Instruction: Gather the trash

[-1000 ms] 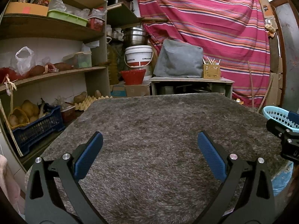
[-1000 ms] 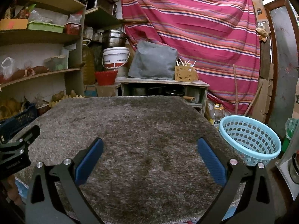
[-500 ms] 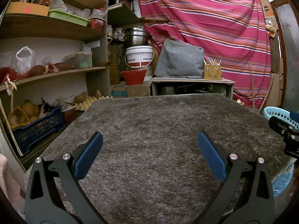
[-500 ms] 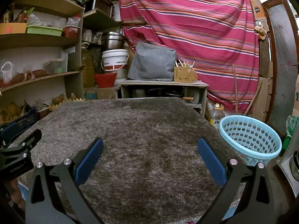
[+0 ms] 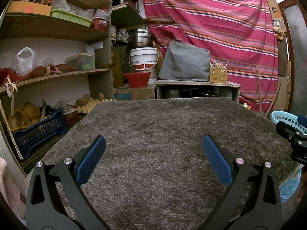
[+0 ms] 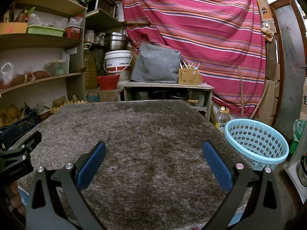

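Left wrist view: the left gripper (image 5: 153, 157) hangs over the near edge of the tabletop (image 5: 163, 118), fingers (image 5: 90, 161) spread wide with nothing between them. The grey shaggy cover looks bare, no trash on it that I can spot. Off the right edge sits the blue basket (image 5: 285, 117), only a sliver showing behind the other gripper.

Right wrist view: the right gripper (image 6: 154, 158) is also wide apart and empty, over the near edge. The basket sits lower, just off the tabletop's right edge, past the right-hand finger (so the right hand is clearly nearer for any drop-off). Trash itself: can't see any, so my guess is there's nothing left to grab here.
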Action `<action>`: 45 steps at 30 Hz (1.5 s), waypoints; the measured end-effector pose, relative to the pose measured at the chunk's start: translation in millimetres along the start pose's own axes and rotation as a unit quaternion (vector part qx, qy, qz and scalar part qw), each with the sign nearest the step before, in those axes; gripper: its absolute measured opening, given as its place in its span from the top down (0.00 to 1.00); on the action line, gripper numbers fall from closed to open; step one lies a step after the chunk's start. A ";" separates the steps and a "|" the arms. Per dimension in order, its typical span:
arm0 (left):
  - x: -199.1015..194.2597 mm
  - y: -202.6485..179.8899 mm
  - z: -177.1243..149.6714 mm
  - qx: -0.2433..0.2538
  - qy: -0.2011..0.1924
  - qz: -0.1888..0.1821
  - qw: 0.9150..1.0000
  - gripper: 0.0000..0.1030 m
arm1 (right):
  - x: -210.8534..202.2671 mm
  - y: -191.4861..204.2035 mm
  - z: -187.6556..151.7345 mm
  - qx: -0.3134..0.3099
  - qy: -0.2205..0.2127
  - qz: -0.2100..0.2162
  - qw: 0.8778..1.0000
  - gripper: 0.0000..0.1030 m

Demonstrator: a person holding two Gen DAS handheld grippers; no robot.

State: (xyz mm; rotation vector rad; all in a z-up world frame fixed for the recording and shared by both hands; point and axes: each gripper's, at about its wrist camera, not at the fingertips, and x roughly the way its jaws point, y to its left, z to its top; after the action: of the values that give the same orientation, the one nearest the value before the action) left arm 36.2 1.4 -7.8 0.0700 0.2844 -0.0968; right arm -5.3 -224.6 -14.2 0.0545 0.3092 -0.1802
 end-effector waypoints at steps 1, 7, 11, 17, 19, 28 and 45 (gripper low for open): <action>0.0 0.1 0.0 0.000 0.000 0.000 1.000 0.05 | 0.0 0.0 0.0 0.000 0.000 0.000 1.000 0.04; -0.2 -0.3 -0.1 0.000 0.000 0.000 1.000 0.05 | -0.3 -1.4 0.6 0.001 -0.001 0.000 1.000 0.04; -0.2 -0.3 -0.2 0.000 0.000 0.000 1.000 0.05 | -0.2 -1.6 0.6 0.000 -0.001 0.000 1.000 0.04; 0.1 -0.8 -0.1 0.000 0.000 0.001 1.000 0.05 | 0.0 -1.4 0.2 0.000 -0.001 0.000 1.000 0.04; 0.4 -0.5 0.0 0.001 0.000 0.001 1.000 0.05 | 0.0 -1.9 0.8 0.001 0.000 0.001 1.000 0.04; 0.0 -0.4 -0.2 0.000 -0.001 0.001 1.000 0.05 | 0.5 -5.2 3.0 0.002 0.001 0.000 1.000 0.04; 0.6 0.0 -0.1 0.001 -0.002 0.001 1.000 0.05 | 0.6 -5.0 2.4 0.002 0.001 0.000 1.000 0.04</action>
State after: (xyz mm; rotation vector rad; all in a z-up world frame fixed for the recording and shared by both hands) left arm 36.7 1.4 -8.0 0.0721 0.2811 -0.0948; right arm -4.9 -229.8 -12.2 0.0589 0.3111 -0.1810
